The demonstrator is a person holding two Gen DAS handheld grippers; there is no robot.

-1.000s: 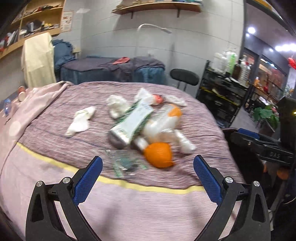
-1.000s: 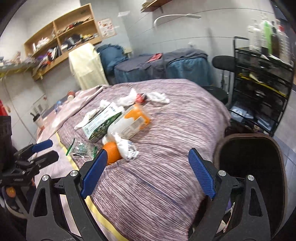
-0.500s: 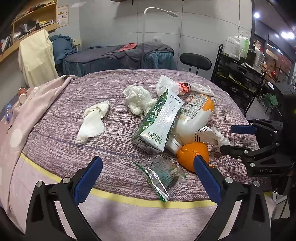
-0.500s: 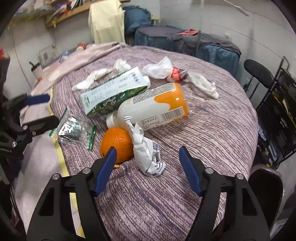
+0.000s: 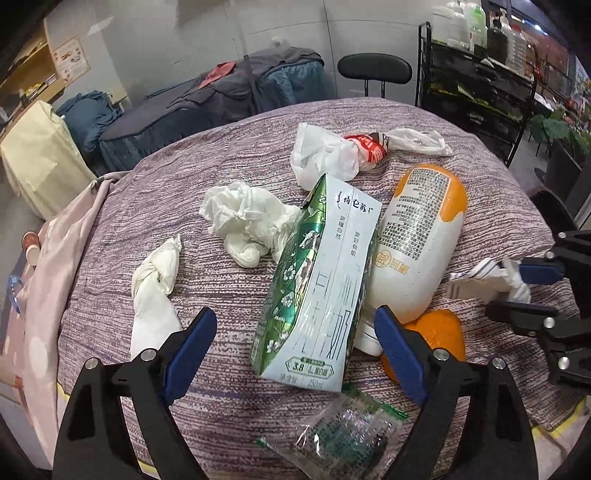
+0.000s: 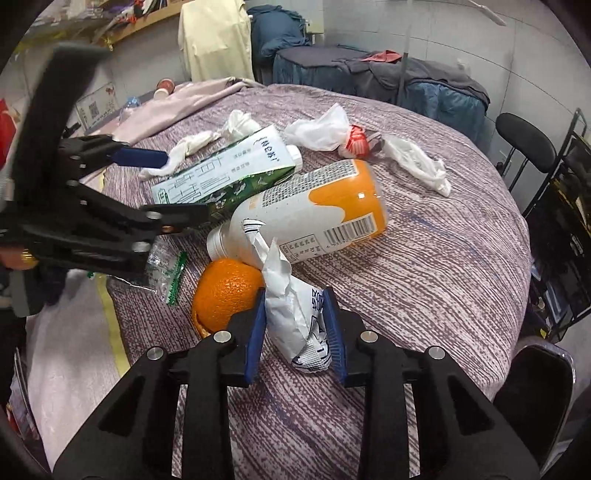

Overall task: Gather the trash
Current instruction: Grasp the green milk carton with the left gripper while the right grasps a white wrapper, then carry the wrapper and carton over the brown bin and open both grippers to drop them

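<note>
Purple striped tablecloth, centre. Pink cloth, nine o'clock edge. Black stool, twelve o'clock. Black wire rack with bottles, one o'clock. Blue-draped bed, twelve o'clock. Cream cloth, eleven o'clock. Wooden shelf, ten o'clock.

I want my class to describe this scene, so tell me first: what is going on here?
A person with a claw in each hand is clearing trash off a table with a purple cloth. The right claw is closing around a crumpled white wrapper beside an orange. The left claw is closing too, its pads either side of a green and white milk carton but not touching it. A white and orange bottle, tissues and plastic bags lie uncollected.
</note>
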